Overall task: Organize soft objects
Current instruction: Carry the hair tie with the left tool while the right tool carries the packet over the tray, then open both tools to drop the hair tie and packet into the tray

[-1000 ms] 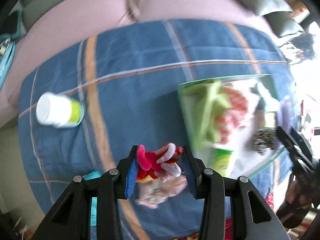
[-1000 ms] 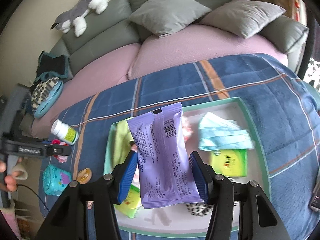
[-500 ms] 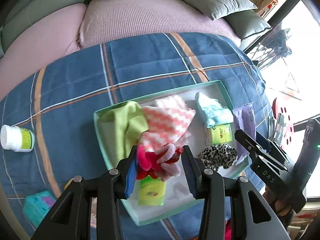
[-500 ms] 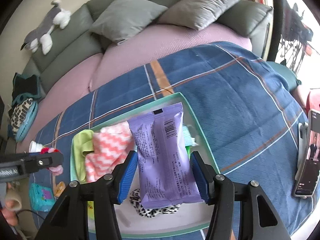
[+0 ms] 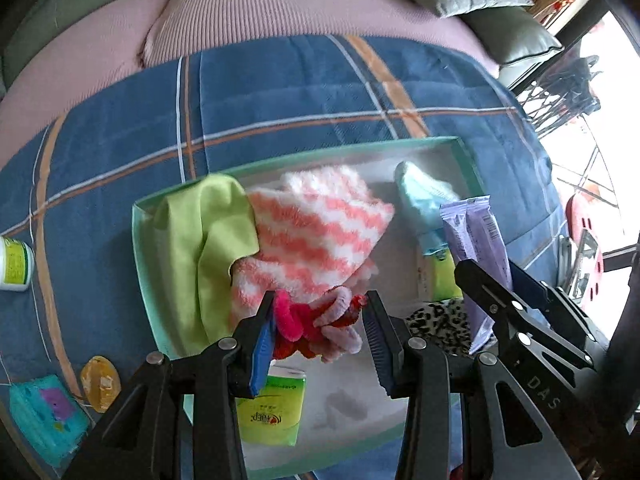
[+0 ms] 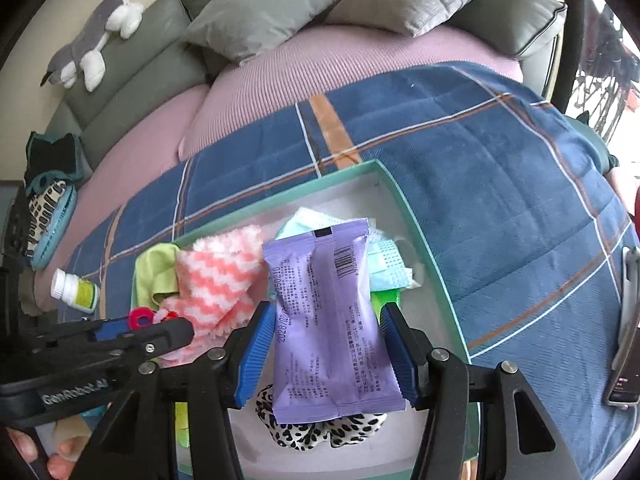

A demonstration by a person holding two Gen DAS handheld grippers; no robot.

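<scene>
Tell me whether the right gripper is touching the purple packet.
Touching. The right wrist view shows the right gripper with both blue pads pressed against the purple packet's side edges.

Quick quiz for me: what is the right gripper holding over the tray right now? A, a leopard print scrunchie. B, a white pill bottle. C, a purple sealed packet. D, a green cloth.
C: the right gripper has its blue pads pressed on either side of the purple sealed packet, above the tray.
</scene>
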